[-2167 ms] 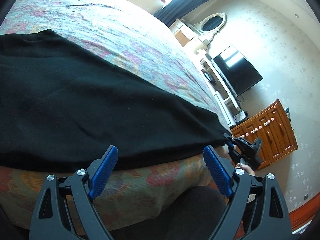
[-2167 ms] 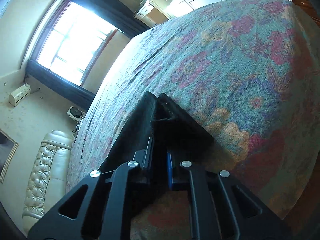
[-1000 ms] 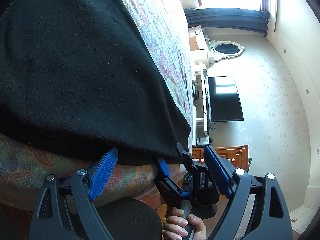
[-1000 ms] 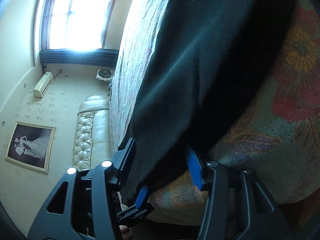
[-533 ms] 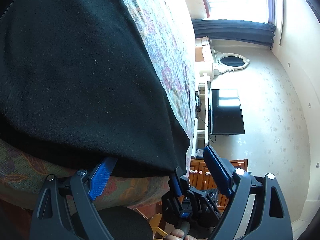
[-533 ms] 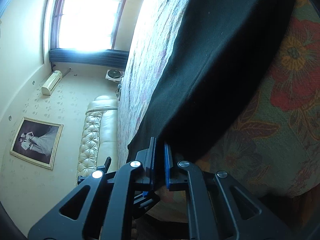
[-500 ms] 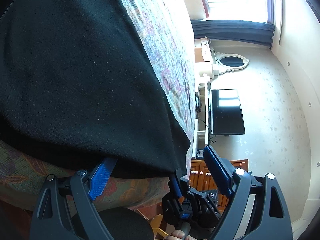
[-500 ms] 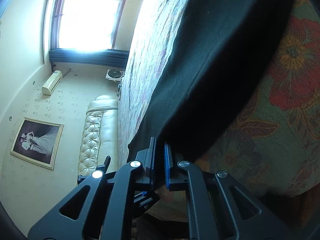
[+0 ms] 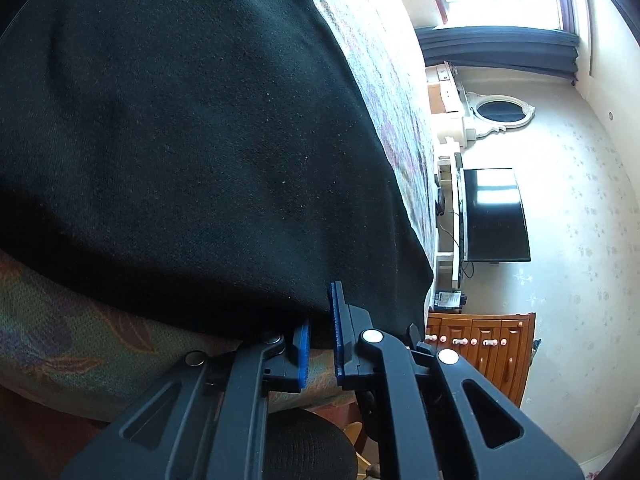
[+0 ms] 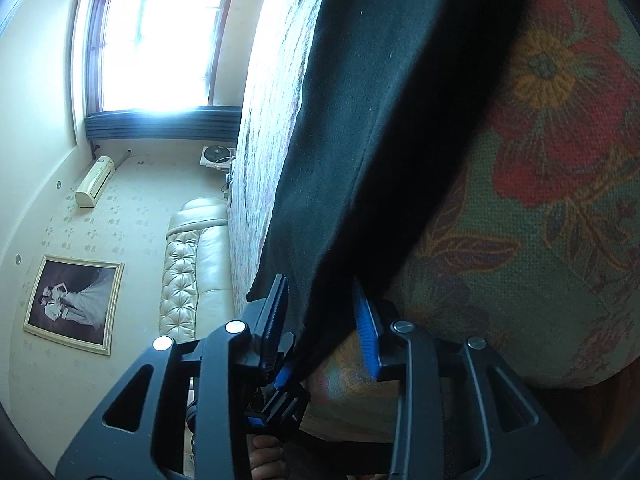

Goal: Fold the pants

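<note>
Black pants lie spread on a floral bedspread, their near edge hanging over the side of the bed. My left gripper is shut on that hanging edge near a corner, blue pads together with cloth between them. In the right wrist view the pants run up the frame. My right gripper is opening, its pads standing apart on either side of the loose hem without pressing it. Just below it the left gripper shows, with a hand on its handle.
The bedspread curves down over the mattress side. Beyond the bed are a television, a wooden cabinet and an oval mirror. On the other side stand a cream sofa and a framed picture.
My left gripper, wide open until half a second ago, has shut on the pants edge. My right gripper, shut half a second ago, has opened around the hem.
</note>
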`<state>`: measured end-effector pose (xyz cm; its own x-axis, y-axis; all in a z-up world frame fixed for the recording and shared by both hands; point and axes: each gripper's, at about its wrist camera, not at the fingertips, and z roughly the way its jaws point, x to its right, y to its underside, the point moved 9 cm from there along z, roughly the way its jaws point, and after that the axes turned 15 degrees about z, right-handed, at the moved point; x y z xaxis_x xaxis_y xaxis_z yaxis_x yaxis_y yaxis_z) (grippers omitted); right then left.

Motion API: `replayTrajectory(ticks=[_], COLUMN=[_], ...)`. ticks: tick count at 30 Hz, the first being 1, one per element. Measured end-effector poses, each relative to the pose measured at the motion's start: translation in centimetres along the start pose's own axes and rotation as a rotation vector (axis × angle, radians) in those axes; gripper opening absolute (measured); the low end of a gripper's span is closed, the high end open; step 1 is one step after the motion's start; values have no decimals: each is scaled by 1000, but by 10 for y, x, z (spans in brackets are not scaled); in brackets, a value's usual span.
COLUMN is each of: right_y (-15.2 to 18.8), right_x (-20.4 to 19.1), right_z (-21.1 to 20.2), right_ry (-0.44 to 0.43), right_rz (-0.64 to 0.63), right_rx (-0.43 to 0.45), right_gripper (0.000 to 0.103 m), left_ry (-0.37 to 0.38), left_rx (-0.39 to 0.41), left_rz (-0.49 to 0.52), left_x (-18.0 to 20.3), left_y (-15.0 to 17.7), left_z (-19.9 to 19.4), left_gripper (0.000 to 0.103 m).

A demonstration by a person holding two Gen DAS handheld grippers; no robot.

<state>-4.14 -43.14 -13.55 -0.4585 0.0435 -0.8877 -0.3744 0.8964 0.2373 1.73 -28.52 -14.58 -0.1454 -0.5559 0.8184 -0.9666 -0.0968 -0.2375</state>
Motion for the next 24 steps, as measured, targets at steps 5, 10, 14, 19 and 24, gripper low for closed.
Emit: replayTrajectory(ticks=[5, 10, 14, 19, 24], right_y=[-3, -4, -3, -4, -36], right_x=[0, 7, 20, 14, -8], right_z=[8, 1, -2, -9, -77], right_ry=[10, 35, 39, 34, 56], right_rz=[-26, -31, 3, -21, -154], right_rx=[5, 20, 5, -21, 148], right_gripper=[21, 6, 6, 24, 65], left_ry=[-5, -14, -22, 5, 31], left_rx=[-5, -14, -18, -29, -66], left_rz=[19, 39, 80, 98, 329], left_x=[1, 0, 0, 3, 36], left_y=[0, 3, 5, 3, 15], left_z=[1, 0, 0, -6, -25], left_gripper=[9, 9, 9, 15, 64])
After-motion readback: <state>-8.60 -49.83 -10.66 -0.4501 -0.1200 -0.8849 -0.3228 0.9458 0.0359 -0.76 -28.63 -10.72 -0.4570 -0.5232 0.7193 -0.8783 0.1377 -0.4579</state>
